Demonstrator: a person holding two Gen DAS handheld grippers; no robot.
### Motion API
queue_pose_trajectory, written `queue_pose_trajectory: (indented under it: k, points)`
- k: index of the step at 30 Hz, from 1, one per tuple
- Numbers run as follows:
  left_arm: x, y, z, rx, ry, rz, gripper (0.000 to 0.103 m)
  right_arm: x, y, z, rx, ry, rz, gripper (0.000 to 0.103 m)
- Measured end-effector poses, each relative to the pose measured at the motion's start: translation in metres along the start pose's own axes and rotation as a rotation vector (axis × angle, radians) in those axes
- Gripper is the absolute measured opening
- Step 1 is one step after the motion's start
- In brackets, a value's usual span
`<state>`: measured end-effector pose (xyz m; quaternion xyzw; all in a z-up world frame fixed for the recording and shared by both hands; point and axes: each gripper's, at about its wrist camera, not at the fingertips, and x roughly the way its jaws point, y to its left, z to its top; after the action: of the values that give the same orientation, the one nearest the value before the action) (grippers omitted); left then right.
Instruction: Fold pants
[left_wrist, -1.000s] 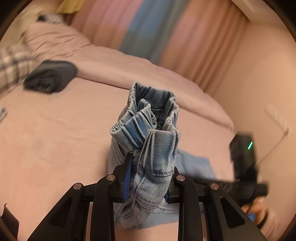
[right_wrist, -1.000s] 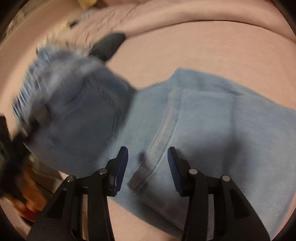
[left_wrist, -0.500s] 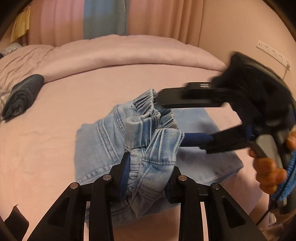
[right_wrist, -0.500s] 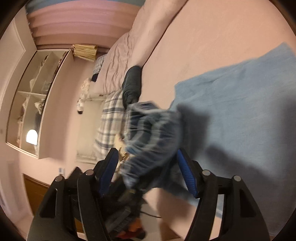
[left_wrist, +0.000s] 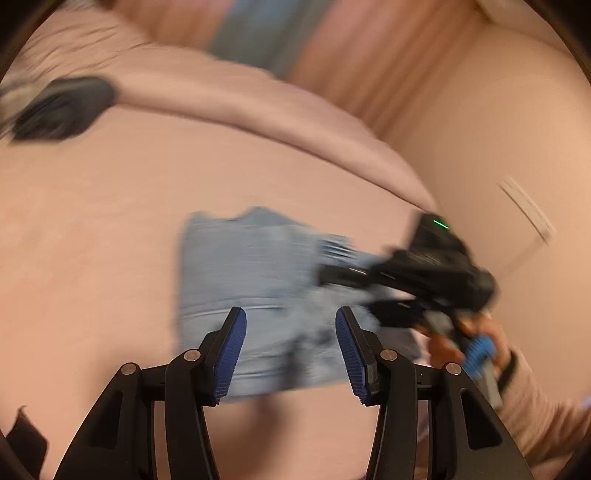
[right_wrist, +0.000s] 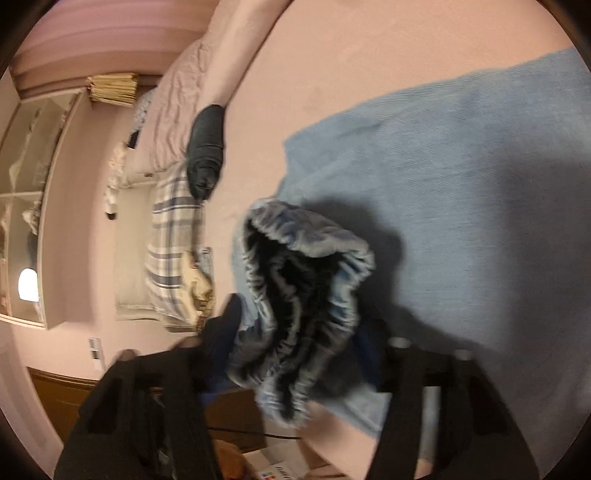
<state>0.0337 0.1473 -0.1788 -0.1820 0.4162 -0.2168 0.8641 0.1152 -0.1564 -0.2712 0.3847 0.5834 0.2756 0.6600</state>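
My left tongs (left_wrist: 290, 354) are wide apart w/ nothing between the blue ridged pads (left_wrist: 229, 354). They hang just above the pale blue denim pants (left_wrist: 243, 280), which lie flat on the pink bed sheet (left_wrist: 92, 221) right in front of them & a bit below. Pic is blurry, so seams are hard to see.

My right tongs (right_wrist: 299, 354) are clenched on the bunched stretchy waistband of the pants (right_wrist: 306, 295); the dark opening faces the camera. The rest of the pants spreads flat on the bed ahead & to the right of these tongs. From the left tongs' view, the right tongs (left_wrist: 343, 291) sit just ahead on the right side, at the pants' right edge.

A dark grey rolled-up cloth (left_wrist: 62, 107) lies far ahead, left of the left tongs, near the puffy pink blanket (left_wrist: 258, 99). A blue & white checked cloth (right_wrist: 173, 236) lies left of the right tongs.
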Motion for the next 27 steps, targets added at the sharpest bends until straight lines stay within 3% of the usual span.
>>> queue_pose_trajectory:
  k: [5, 9, 14, 20, 27]
  points:
    - [-0.001, 0.039, 0.004, -0.142, 0.004, 0.057, 0.049, 0.001, 0.014, -0.006, -0.147, -0.046, -0.038, 0.030]
    - [-0.006, 0.038, 0.007, -0.146, -0.005, 0.055, 0.049, -0.010, 0.036, -0.007, -0.237, -0.105, -0.026, 0.028]
    - [-0.004, 0.023, 0.016, -0.114, -0.011, 0.036, 0.049, -0.061, 0.054, -0.002, -0.307, -0.213, 0.017, 0.027]
    - [0.023, 0.003, 0.024, -0.068, 0.020, 0.012, 0.049, -0.107, 0.024, -0.003, -0.254, -0.291, -0.018, 0.026]
    - [0.058, -0.025, 0.033, 0.016, 0.091, 0.017, 0.049, -0.117, -0.034, -0.012, -0.109, -0.297, -0.054, 0.026]
